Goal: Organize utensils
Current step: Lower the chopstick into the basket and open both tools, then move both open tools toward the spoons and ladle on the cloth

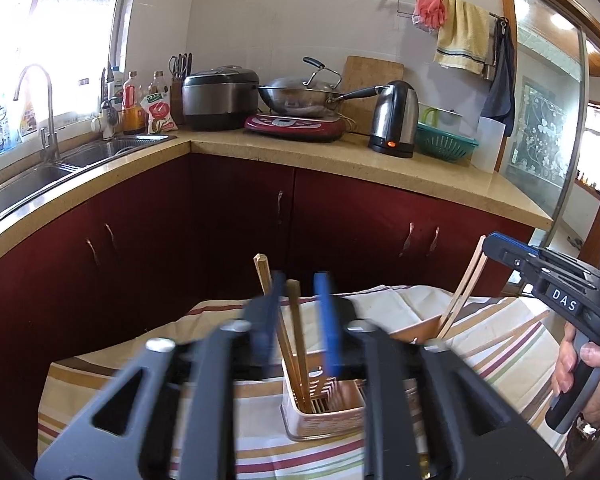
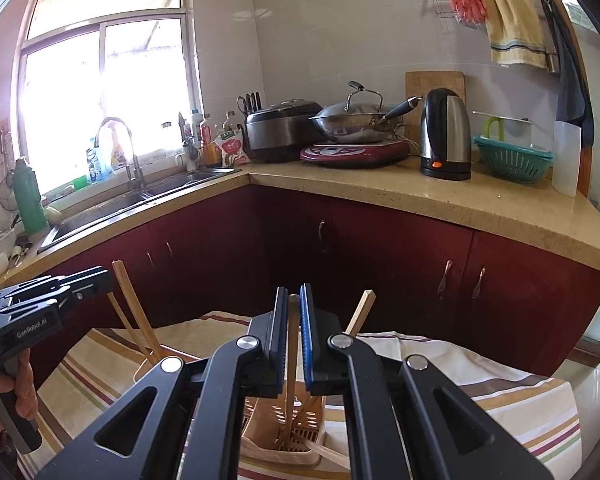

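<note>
A tan perforated utensil holder (image 1: 324, 412) (image 2: 276, 436) stands on a striped cloth (image 1: 112, 384). In the left wrist view, wooden chopsticks (image 1: 296, 320) stand in it, leaning left. They rise between the blue pads of my left gripper (image 1: 300, 280), which stand apart and blurred, so that gripper is open. In the right wrist view my right gripper (image 2: 294, 292) is shut on one upright chopstick (image 2: 291, 344) whose lower end is inside the holder. Another chopstick (image 2: 362, 308) leans to the right of it. The left gripper (image 2: 100, 276) shows at the left edge beside its chopsticks (image 2: 136, 316).
Dark red cabinets (image 2: 380, 260) stand behind the cloth-covered table under an L-shaped stone counter (image 2: 480, 200). It carries a kettle (image 2: 446, 132), a wok on a cooker (image 2: 356, 120), a rice cooker (image 2: 280, 128), a green colander (image 2: 512, 160) and a sink (image 1: 40, 176). A hand (image 1: 580, 364) holds the right gripper's handle.
</note>
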Motion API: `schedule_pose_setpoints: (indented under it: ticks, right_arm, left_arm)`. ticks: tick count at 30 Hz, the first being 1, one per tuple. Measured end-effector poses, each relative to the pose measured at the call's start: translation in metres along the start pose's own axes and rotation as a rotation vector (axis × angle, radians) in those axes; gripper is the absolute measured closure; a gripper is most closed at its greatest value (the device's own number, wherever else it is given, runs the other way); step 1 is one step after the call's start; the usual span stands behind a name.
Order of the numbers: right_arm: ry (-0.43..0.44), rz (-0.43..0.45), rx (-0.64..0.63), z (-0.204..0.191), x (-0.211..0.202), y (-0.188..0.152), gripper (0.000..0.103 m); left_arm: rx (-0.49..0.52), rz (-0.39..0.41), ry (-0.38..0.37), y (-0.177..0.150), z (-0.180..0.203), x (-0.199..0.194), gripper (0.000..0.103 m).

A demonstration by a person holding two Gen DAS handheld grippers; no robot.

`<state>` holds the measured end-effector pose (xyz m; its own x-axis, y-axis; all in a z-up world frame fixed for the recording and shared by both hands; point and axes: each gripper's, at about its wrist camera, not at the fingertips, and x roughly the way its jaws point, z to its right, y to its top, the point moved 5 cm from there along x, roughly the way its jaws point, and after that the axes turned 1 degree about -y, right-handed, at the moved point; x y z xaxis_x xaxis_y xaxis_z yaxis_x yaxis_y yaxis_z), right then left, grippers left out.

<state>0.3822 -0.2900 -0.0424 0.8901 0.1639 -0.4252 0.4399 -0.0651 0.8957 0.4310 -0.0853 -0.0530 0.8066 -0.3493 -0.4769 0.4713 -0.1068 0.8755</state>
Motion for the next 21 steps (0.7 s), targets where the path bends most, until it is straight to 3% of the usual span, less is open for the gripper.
schedule_pose_setpoints:
  ticks: [1,3,16,21]
  right_arm:
    - [0.002,0.003,0.001,-0.001,0.0,0.0,0.087]
    - [-0.007,0.018,-0.001,-0.001,-0.003,0.0,0.08]
    - [-0.045,0.142,-0.047,-0.012,-0.071,0.011,0.066]
    - [-0.069,0.144,-0.071,-0.019,-0.099,-0.011,0.065]
  left_arm:
    - [-0.003,0.005,0.004,0.001,0.0,0.0,0.054]
    - [-0.007,0.017,0.0,0.003,0.0,-0.002,0.051]
    - [0.037,0.098,0.026,0.007,0.012,-0.054,0.028]
    - [0.028,0.111,0.04,-0.007,0.012,-0.081,0.026]
